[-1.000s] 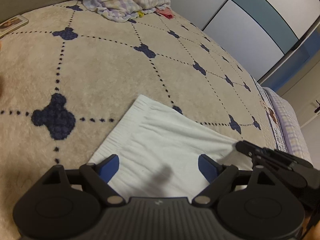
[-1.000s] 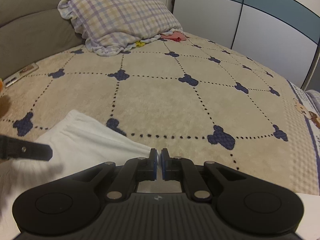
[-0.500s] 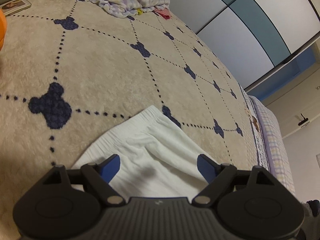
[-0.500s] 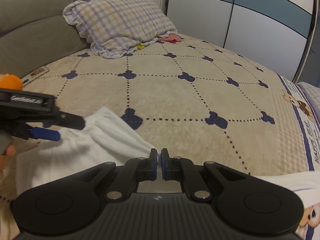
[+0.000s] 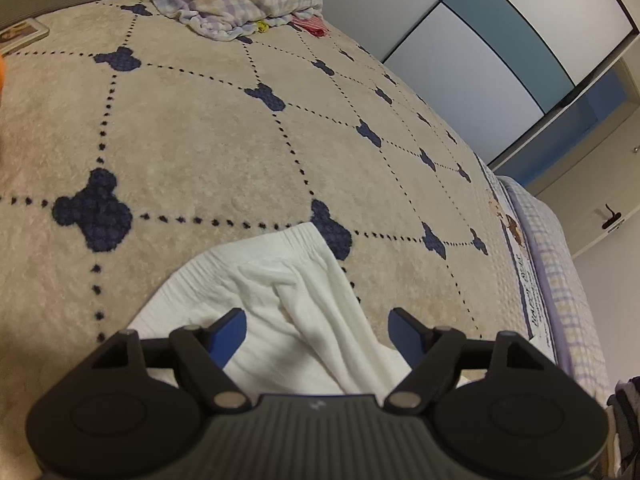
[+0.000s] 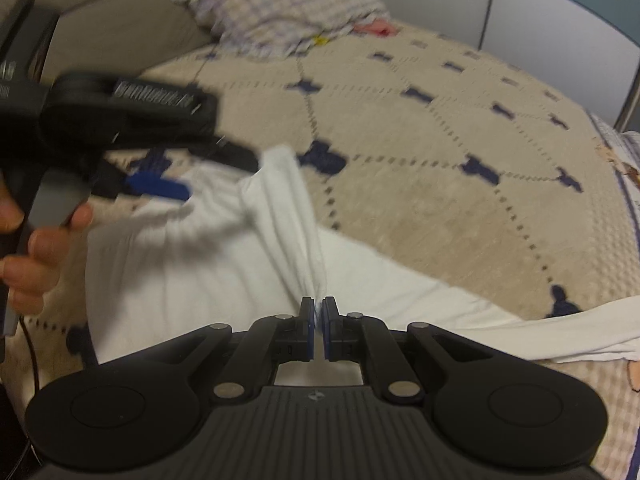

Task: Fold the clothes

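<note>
white garment [image 6: 208, 264] spread on bed [image 5: 224, 148]. right tool [image 6: 319, 312] pinched tight on bunched fold. left tool [image 5: 316, 330] wide, jaws closing over waistband end, cloth between, not gripped. advice: get both layers before lifting, keep edges aligned.

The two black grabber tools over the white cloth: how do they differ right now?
The right gripper is pinched shut on a bunched ridge of the white garment; the left gripper stands wide, its jaws closing, the cloth under them ungripped. Both are black with blue pads, pointing down at the bed.
</note>
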### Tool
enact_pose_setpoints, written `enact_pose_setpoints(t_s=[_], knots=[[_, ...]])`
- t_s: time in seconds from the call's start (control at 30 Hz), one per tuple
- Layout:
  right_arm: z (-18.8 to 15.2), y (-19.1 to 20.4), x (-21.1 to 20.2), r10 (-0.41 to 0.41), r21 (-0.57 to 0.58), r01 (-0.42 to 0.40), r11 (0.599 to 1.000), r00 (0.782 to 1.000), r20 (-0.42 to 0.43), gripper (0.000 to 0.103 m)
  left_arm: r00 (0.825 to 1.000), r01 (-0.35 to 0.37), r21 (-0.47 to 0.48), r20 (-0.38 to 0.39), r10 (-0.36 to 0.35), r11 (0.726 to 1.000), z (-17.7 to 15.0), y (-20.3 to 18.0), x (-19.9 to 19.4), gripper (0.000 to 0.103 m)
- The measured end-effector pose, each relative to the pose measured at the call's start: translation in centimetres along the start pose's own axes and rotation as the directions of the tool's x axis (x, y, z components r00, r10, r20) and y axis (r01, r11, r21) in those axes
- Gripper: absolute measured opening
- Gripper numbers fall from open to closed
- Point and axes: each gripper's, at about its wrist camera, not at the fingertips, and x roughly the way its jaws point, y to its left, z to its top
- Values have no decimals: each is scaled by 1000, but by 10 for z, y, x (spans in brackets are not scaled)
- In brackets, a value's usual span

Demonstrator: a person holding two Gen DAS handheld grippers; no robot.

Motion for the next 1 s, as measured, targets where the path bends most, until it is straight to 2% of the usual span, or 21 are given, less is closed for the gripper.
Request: enact_pose_setpoints(t_s=[0.07,0.1,0.2,0.33,0.47,0.63,0.8,0.9,1.0], knots=[[-1,6,4,16,-16,-16,1000,1000,-24,5,1000,1,6,4,-1,1000,0,-3,2,69],[-2,8,5,39,-15,-40,999,999,-37,1,1000,2,11,7,-2,1000,1,-5,4,67],[-4,12,8,149,12,-149,989,985,-80,0,999,-12,42,33,11,999,2,-14,6,65],[-6,16,9,140,1,-140,990,986,-93,2,998,-44,51,51,42,998,2,-20,14,65],[-3,-8,2,160,112,-154,982,986,-46,4,998,-43,41,45,41,998,7,-23,24,65],[-1,-36,2,126,219,-124,968,992,6,21,998,-58,49,42,56,997,13,-26,34,64],[7,-55,21,136,298,-136,945,991,19,29,1000,-29,16,4,29,999,14,-24,39,63],[12,-59,31,163,327,-170,930,985,50,30,1000,-15,0,-4,15,1000,15,-21,37,63],[12,-59,43,153,341,-164,926,986,61,30,1000,15,-25,-16,-15,1000,16,-17,36,63]])
